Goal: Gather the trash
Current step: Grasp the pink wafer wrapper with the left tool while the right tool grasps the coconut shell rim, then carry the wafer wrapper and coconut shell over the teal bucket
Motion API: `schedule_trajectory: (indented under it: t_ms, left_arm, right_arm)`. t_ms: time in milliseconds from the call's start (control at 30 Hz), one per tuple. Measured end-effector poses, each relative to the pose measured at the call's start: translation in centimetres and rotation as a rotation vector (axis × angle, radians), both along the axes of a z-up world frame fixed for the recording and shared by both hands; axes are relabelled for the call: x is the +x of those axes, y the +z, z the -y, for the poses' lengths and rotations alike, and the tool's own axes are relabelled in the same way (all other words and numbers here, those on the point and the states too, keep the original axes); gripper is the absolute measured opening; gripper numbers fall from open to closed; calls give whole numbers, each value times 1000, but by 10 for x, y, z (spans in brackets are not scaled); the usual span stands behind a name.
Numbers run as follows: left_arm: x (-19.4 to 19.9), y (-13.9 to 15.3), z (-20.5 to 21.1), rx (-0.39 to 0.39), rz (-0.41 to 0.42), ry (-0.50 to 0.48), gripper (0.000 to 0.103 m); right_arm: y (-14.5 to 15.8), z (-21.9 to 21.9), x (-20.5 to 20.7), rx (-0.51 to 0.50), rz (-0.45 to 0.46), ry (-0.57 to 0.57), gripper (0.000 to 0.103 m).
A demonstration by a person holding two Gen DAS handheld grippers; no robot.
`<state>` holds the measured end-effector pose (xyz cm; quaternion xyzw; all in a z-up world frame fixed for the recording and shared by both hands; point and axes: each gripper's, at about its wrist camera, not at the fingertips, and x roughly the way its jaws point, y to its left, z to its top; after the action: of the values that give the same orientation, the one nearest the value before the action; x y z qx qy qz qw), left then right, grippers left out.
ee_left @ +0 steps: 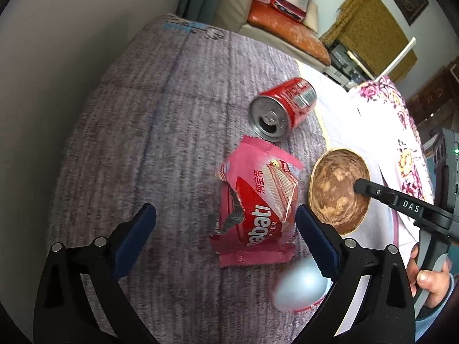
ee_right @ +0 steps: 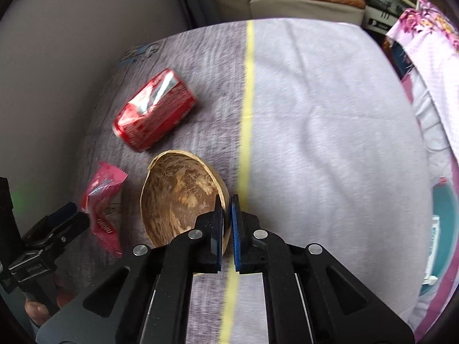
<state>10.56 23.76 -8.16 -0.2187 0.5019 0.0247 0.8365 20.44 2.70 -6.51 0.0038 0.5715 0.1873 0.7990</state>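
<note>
On the grey bedspread (ee_left: 160,120) lie a red drink can (ee_left: 284,107) on its side, a torn pink wafer wrapper (ee_left: 258,200) and a brown half shell (ee_left: 335,189), hollow side up. My left gripper (ee_left: 225,212) hangs open over the wrapper, its blue pads on either side of it and apart from it. My right gripper (ee_right: 226,200) is shut on the shell's (ee_right: 178,197) near rim, one pad inside and one outside. In the right wrist view the can (ee_right: 155,111) and the wrapper (ee_right: 103,200) lie left of the shell.
A wall borders the bed on the left. A yellow stripe (ee_right: 246,100) divides the grey cloth from a white sheet (ee_right: 330,129). A floral quilt (ee_left: 401,132) lies at the right, a sofa with an orange cushion (ee_left: 287,25) behind. A blurred pale object (ee_left: 301,286) lies near the wrapper.
</note>
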Motion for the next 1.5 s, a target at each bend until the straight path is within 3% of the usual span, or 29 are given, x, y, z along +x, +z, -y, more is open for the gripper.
schedule_trajectory:
  t_ms: [333, 433, 500, 567, 733, 1167, 1500]
  left_arm:
    - [15, -19, 27, 32, -55, -40, 96]
    - [17, -18, 32, 58, -53, -48, 86]
    - [18, -16, 35, 54, -50, -55, 69]
    - [18, -15, 36, 37, -46, -61, 58]
    - [15, -9, 38, 56, -34, -48, 49]
    - [14, 26, 56, 55, 12, -60, 47]
    - [25, 46, 130, 63, 38, -204, 47]
  right_arm:
    - [-6, 22, 12, 32, -8, 12, 6]
    - [-11, 23, 11, 56, -23, 17, 9]
    - [-14, 23, 12, 68, -31, 21, 9]
    - [-19, 23, 12, 82, -39, 22, 9]
    - [-14, 28, 10, 105, -14, 32, 5]
    - [16, 97, 9, 170, 74, -58, 5]
    - [37, 181, 0, 202, 125, -206, 5]
